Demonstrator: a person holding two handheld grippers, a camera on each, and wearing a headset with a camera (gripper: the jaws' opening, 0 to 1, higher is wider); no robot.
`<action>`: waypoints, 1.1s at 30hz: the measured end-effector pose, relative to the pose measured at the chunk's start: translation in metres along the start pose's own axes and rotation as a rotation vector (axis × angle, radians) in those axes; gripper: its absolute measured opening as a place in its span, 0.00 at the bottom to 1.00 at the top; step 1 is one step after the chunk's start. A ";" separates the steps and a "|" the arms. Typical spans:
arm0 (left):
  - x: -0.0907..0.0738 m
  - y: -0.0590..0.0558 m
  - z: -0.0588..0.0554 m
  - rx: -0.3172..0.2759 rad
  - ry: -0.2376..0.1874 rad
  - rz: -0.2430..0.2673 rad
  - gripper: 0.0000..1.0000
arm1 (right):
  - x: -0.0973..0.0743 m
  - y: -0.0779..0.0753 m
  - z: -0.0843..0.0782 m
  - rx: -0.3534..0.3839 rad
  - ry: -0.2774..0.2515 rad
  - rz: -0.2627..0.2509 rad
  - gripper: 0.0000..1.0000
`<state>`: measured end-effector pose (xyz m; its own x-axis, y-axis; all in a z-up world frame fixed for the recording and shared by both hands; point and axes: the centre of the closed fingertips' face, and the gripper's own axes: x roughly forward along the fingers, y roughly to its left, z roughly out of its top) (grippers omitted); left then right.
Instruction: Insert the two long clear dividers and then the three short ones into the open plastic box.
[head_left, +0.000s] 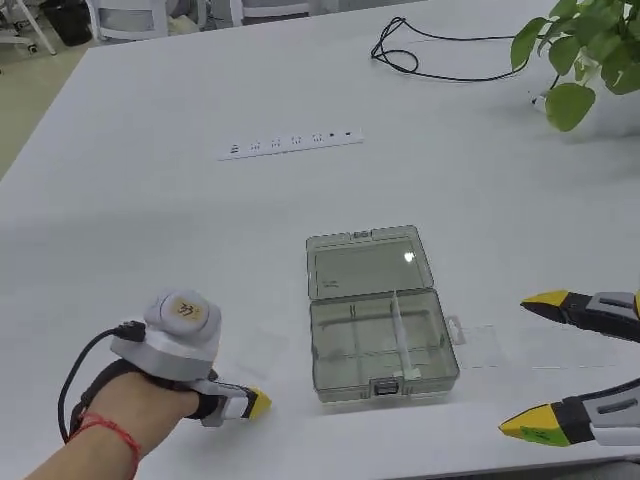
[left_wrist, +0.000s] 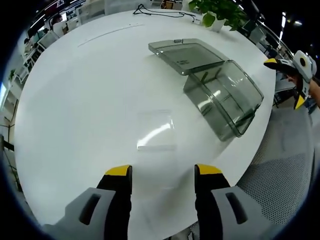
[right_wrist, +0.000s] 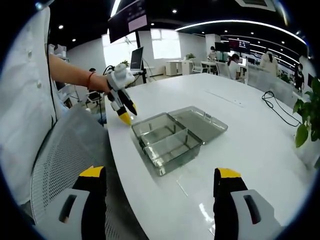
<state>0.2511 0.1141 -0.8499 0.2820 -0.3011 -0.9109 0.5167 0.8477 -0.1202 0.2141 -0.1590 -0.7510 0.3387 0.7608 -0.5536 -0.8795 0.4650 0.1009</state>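
Grey-tinted clear plastic box (head_left: 345, 385) lies open on the white surface (head_left: 150, 200), its lid flat behind it and one clear divider (head_left: 400, 330) standing inside. The left gripper (left_wrist: 162, 172) is parted and empty, pointing at a flat clear sheet (left_wrist: 156, 131) left of the box. The right gripper (head_left: 535, 362) gapes wide, holding nothing, near another clear piece (head_left: 490, 345) lying right of the box.

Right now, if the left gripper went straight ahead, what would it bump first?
Most likely the clear divider lying flat on the white table, just ahead of the left gripper. The open plastic box sits farther on, off to one side.
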 end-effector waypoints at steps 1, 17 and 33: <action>0.000 0.001 0.001 -0.007 0.001 0.007 0.48 | 0.000 0.000 0.001 0.000 -0.006 -0.002 0.90; 0.002 0.011 -0.003 0.079 0.059 0.083 0.35 | 0.001 -0.003 0.003 0.012 -0.033 -0.019 0.88; 0.001 0.009 -0.003 0.103 0.074 0.065 0.32 | 0.000 -0.001 0.001 0.025 -0.043 -0.032 0.87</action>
<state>0.2534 0.1225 -0.8533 0.2590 -0.2109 -0.9426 0.5805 0.8139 -0.0225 0.2157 -0.1592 -0.7500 0.3811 0.7637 -0.5211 -0.8595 0.5003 0.1046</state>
